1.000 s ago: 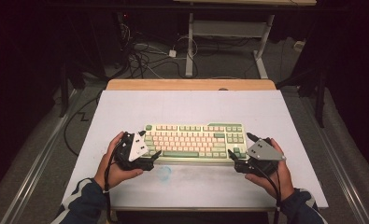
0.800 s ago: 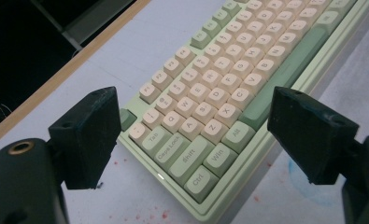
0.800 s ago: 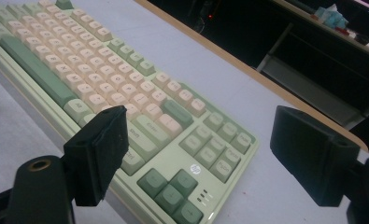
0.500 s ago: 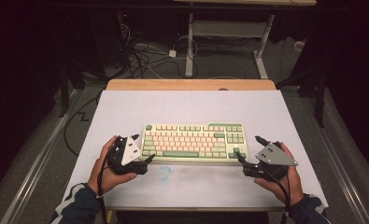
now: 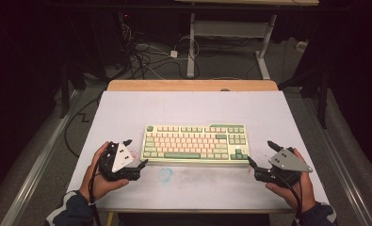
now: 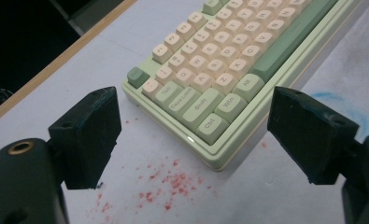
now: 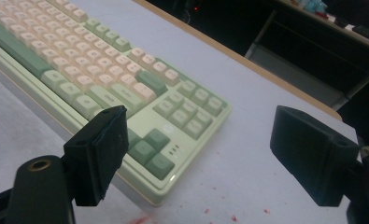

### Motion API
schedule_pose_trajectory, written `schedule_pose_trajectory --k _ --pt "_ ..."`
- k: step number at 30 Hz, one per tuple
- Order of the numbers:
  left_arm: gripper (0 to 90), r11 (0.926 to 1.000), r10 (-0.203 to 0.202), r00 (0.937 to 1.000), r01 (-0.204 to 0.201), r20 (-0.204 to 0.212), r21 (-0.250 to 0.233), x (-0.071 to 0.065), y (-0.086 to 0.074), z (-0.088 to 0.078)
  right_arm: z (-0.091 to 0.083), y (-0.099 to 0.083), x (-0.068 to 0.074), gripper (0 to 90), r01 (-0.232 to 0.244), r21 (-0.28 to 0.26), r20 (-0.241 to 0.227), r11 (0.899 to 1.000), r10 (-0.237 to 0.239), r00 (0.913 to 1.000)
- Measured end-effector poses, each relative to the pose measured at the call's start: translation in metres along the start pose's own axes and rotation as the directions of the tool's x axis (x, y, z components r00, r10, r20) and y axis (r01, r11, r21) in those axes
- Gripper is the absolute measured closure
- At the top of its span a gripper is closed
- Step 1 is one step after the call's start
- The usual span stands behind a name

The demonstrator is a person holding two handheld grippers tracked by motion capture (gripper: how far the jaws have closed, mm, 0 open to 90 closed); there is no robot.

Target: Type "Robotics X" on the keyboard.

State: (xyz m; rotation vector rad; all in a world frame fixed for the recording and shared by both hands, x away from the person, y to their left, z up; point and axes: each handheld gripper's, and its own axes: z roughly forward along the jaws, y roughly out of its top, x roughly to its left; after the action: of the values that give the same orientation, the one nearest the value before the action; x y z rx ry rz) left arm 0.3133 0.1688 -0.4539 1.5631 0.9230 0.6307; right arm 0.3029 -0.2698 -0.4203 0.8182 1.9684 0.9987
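Dark rm, floor cables [image 5: 146, 54]

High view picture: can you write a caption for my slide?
A green and cream keyboard lies on a white table, with an open left gripper and an open right gripper at its ends.

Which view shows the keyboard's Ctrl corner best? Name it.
The left gripper view: the keyboard sits close, key legends like Ctrl readable. The high view shows the whole keyboard, small. The right gripper view shows its opposite end.

Overhead light brightens the table [image 5: 127, 113] against dark surroundings; both close views look soft and grainy.
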Motion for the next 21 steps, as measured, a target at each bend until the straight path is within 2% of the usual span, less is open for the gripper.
schedule_pose_trajectory --k 4,10,12,17,20,21 --pt "16.4 0.9999 -0.002 1.0000 0.002 -0.004 0.014 0.004 -0.004 -0.003 -0.002 -0.008 -0.005 20.0 -0.012 0.016 0.011 1.000 0.012 0.9999" --pt "16.4 0.9999 -0.014 0.9998 0.014 -0.010 0.006 0.009 -0.008 -0.006 -0.005 -0.024 -0.012 20.2 -0.034 0.038 0.029 0.999 0.033 0.9990" --pt "16.4 0.9999 -0.009 0.9997 0.010 -0.025 0.007 0.011 -0.011 -0.007 -0.007 -0.030 -0.014 20.4 -0.038 0.050 0.034 0.998 0.037 0.9988" --pt "16.4 0.9995 -0.025 0.9979 0.026 -0.060 0.021 0.017 -0.019 -0.007 -0.010 -0.046 -0.022 20.9 -0.083 0.065 0.051 0.994 0.080 0.9955" --pt "16.4 0.9979 -0.058 0.9962 0.060 -0.065 0.025 0.020 -0.022 -0.009 -0.012 -0.054 -0.025 21.3 -0.118 0.071 0.061 0.990 0.114 0.9916" --pt "16.4 0.9980 -0.056 0.9961 0.058 -0.068 0.026 0.020 -0.023 -0.008 -0.013 -0.057 -0.026 21.3 -0.125 0.071 0.063 0.990 0.120 0.9907"
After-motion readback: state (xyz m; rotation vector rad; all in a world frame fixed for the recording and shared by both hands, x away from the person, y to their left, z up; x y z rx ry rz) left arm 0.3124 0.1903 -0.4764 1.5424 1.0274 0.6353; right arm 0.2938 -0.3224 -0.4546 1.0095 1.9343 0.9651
